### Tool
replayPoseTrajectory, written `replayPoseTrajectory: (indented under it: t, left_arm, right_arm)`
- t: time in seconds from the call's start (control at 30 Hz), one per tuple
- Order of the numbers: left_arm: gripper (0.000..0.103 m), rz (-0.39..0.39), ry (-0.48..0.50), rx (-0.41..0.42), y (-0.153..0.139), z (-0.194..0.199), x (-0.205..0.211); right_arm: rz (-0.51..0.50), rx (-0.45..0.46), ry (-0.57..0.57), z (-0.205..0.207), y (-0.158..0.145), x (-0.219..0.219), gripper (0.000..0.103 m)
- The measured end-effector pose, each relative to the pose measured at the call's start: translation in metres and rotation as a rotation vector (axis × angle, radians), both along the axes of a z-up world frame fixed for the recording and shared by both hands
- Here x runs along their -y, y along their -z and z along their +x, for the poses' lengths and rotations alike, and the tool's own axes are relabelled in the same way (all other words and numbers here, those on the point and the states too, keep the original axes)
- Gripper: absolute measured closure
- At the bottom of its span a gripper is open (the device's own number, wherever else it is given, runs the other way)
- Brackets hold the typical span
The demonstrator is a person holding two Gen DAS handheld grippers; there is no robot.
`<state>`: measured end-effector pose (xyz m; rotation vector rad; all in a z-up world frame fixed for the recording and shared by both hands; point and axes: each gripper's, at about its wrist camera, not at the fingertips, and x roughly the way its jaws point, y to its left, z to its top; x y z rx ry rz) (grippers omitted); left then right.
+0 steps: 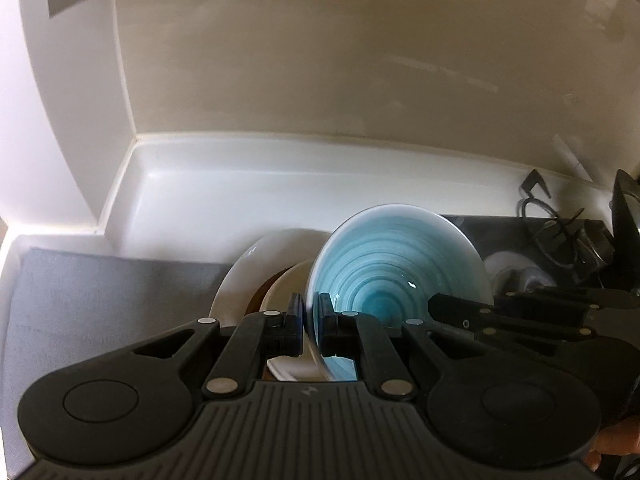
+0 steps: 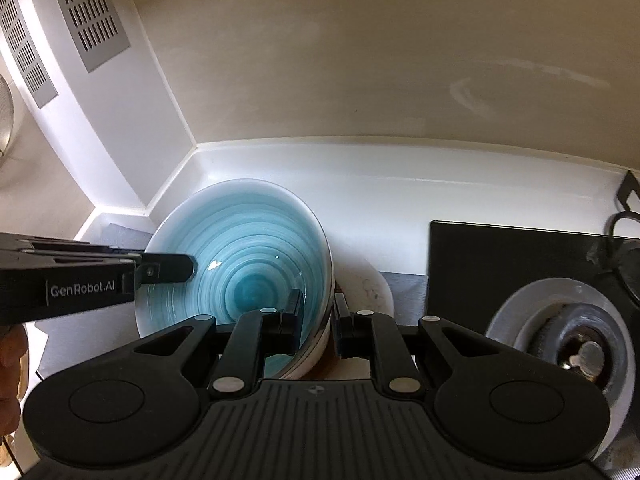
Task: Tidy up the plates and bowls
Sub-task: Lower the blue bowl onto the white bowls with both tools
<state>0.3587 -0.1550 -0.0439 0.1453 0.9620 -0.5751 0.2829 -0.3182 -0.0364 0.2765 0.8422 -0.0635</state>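
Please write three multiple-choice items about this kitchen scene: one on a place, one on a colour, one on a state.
1. Where does the gas burner lie relative to the blue bowl?
A. to its right
B. to its left
C. inside it

2. What colour is the held bowl's inside?
A. red
B. blue
C. black

3. How is the blue bowl held?
A. by no gripper
B. by the left gripper only
C. by both the left and the right gripper

Answers: 1 A, the right wrist view shows it rightward; 2 B, blue rings show; 3 C, each gripper pinches the rim.
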Motion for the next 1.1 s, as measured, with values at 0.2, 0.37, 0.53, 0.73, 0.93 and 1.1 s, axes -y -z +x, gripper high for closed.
replayPoseTrajectory:
  t: [0.2,0.37,0.53,0.73,0.93,1.1]
  left_arm:
    - [0.096,0.024,-0.017,-0.045,0.017,0.013,-0.002]
    - [0.096,0.029,-0.022,-0.067,0.025,0.023,-0.004]
    - [0.096,0.046,-0.018,-0.097,0.033,0.03,-0.003]
    - [0.096,0.051,-0.028,-0.098,0.035,0.035,-0.002]
    - [0.054,0.036,-0.043,-0.076,0.027,0.033,-0.006]
    - [0.018,0.027,-0.032,-0.015,0.013,0.021,-0.011]
  right_arm:
    - [0.019,-0.046,-0.003,0.015,0.013,-0.001,0.087]
    - [0.015,-0.062,-0.011,0.024,0.02,-0.002,0.087]
    - [0.021,-0.086,-0.015,0.029,0.027,-0.001,0.087]
    - [0.043,-0.106,-0.007,0.035,0.034,0.003,0.087]
    - [0.087,-0.09,0.018,0.035,0.036,0.007,0.072]
    - [0.053,-0.038,0.096,0.019,0.029,0.01,0.041]
